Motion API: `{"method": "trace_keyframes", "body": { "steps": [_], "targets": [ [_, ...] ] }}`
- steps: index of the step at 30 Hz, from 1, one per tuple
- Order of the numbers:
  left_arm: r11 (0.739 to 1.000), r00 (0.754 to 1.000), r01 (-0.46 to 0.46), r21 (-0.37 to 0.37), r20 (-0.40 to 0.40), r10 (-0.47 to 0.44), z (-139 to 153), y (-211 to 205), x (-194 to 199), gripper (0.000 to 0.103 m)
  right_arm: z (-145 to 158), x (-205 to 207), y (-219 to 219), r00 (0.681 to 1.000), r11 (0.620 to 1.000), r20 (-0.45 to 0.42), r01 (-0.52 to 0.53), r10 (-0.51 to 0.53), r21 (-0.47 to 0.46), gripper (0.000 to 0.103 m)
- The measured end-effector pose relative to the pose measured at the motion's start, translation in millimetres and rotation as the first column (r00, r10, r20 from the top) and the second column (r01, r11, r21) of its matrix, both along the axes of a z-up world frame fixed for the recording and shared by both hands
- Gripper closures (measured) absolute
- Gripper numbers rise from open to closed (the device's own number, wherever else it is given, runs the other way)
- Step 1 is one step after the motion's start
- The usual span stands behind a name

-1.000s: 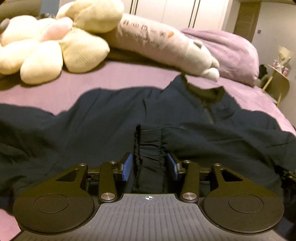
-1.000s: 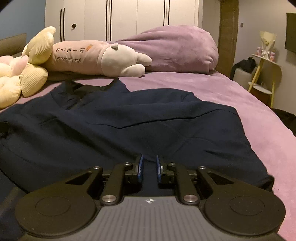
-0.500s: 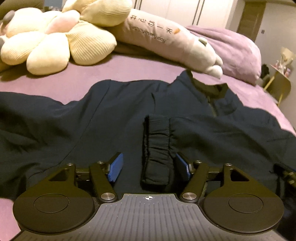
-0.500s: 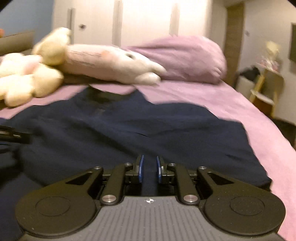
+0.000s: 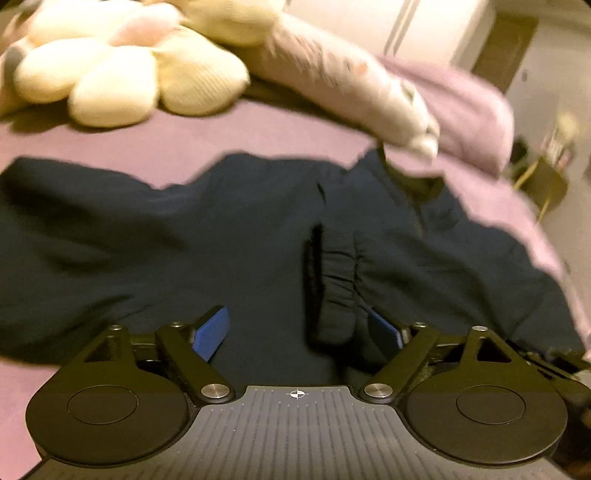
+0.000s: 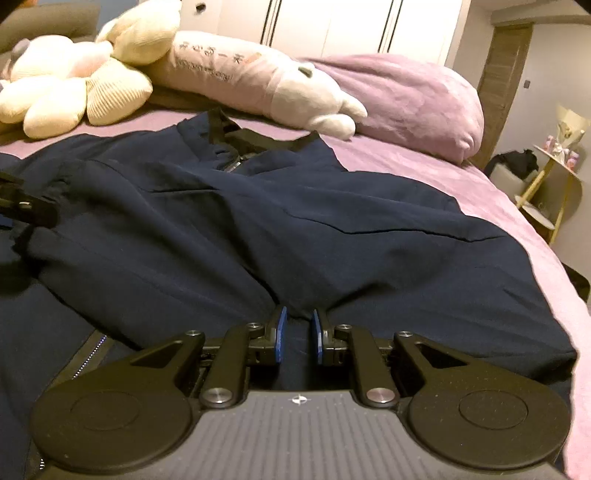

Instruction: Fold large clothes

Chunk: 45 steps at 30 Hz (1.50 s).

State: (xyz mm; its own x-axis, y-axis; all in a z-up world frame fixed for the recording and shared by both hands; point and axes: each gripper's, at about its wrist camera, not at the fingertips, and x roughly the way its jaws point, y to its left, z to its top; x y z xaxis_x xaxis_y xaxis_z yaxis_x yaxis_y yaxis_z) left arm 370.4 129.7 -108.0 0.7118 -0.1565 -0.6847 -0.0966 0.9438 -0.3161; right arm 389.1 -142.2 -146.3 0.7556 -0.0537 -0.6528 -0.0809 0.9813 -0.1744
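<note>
- Left gripper (image 5: 297, 332), nearest in its own view: jaws have just been opening and stand wide apart; the elastic sleeve cuff (image 5: 336, 291) lies loose between them, close by the right pad but not pinched
- Right gripper (image 6: 297, 334): jaws nearly together, clamped on a fold of the navy jacket (image 6: 295, 229) at its near edge
- Only the right wrist view shows the zip teeth (image 6: 88, 354) at lower left, the open collar (image 6: 251, 142) farther up, and a dark bit of the other gripper at the left edge
- The jacket lies spread across the purple bed (image 6: 424, 173) – the left view is blurred
- Beyond it: a cream flower cushion (image 6: 74, 96), a long pink plush (image 6: 236, 74), a purple pillow (image 6: 406, 99) – white wardrobe doors (image 6: 332, 26) behind, a yellow side table (image 6: 554, 192) at right
</note>
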Motion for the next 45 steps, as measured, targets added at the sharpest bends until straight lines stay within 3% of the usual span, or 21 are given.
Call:
{"method": "trace_keyframes", "body": {
  "steps": [3,6,9,12,17,18,23,26,28,31,32,33,36,39,41,42,45],
  "targets": [
    [0.997,0.998,-0.039,-0.059,0.056,0.042,15,51,-46,0.008,22,-13,-5,0.993,0.98,0.007,0.116,-0.119,0.159,0.086],
    [0.986,0.985,-0.159,-0.054,0.063,0.162,19,112,-89,0.007,38,-26,26,0.998,0.973,0.038,0.038,-0.048,0.227,0.086],
    [0.945,0.946,-0.32,-0.062,0.037,0.323,12,176,-121,0.007,40,-28,77,0.997,0.957,0.023,-0.081,0.078,0.278,0.086],
    [0.878,0.888,-0.455,-0.144,-0.005,0.46,-1,236,-143,0.007,33,-24,133,0.981,0.926,0.0,-0.185,0.196,0.328,0.086],
    [0.733,0.773,-0.616,-0.288,-0.041,0.634,-21,314,-164,0.007,23,-13,194,0.969,0.899,-0.037,-0.211,0.243,0.385,0.086],
    [0.699,0.748,-0.641,-0.318,-0.054,0.662,-26,328,-166,0.008,22,-13,203,0.969,0.9,-0.034,-0.215,0.246,0.38,0.086],
    [0.573,0.676,-0.673,-0.467,-0.074,0.733,-41,367,-168,0.016,9,-2,230,0.968,0.918,-0.059,-0.212,0.245,0.335,0.085],
    [0.531,0.642,-0.704,-0.472,-0.104,0.76,-44,377,-165,0.042,-11,-5,238,0.96,0.936,-0.065,-0.249,0.273,0.251,0.085],
    [0.495,0.623,-0.718,-0.488,-0.136,0.77,-51,386,-163,0.067,-14,-11,243,0.953,0.938,-0.037,-0.288,0.3,0.193,0.085],
    [0.426,0.615,-0.703,-0.569,-0.186,0.766,-61,395,-169,0.086,-12,-10,242,0.95,0.935,-0.043,-0.296,0.31,0.195,0.085],
    [0.424,0.621,-0.691,-0.585,-0.18,0.763,-60,396,-174,0.087,-10,-10,241,0.949,0.934,-0.044,-0.298,0.313,0.198,0.085],
    [0.45,0.636,-0.675,-0.584,-0.152,0.757,-58,396,-173,0.088,-7,-10,241,0.949,0.934,-0.047,-0.299,0.313,0.198,0.085],
    [0.568,0.692,-0.622,-0.539,-0.04,0.721,-34,384,-172,0.09,11,-17,237,0.955,0.922,0.002,-0.286,0.296,0.26,0.085],
    [0.636,0.736,-0.557,-0.534,0.037,0.675,-4,369,-164,0.091,14,-23,236,0.954,0.908,0.049,-0.298,0.297,0.296,0.084],
    [0.685,0.768,-0.501,-0.529,0.094,0.634,19,354,-159,0.091,-9,-15,246,0.943,0.92,-0.064,-0.302,0.327,0.249,0.084],
    [0.717,0.787,-0.466,-0.519,0.127,0.604,32,344,-155,0.091,-18,-12,247,0.936,0.919,-0.081,-0.317,0.343,0.233,0.084],
    [0.801,0.836,-0.361,-0.478,0.215,0.505,69,306,-138,0.091,-8,-6,237,0.929,0.905,-0.095,-0.319,0.357,0.281,0.084]
  ]
}}
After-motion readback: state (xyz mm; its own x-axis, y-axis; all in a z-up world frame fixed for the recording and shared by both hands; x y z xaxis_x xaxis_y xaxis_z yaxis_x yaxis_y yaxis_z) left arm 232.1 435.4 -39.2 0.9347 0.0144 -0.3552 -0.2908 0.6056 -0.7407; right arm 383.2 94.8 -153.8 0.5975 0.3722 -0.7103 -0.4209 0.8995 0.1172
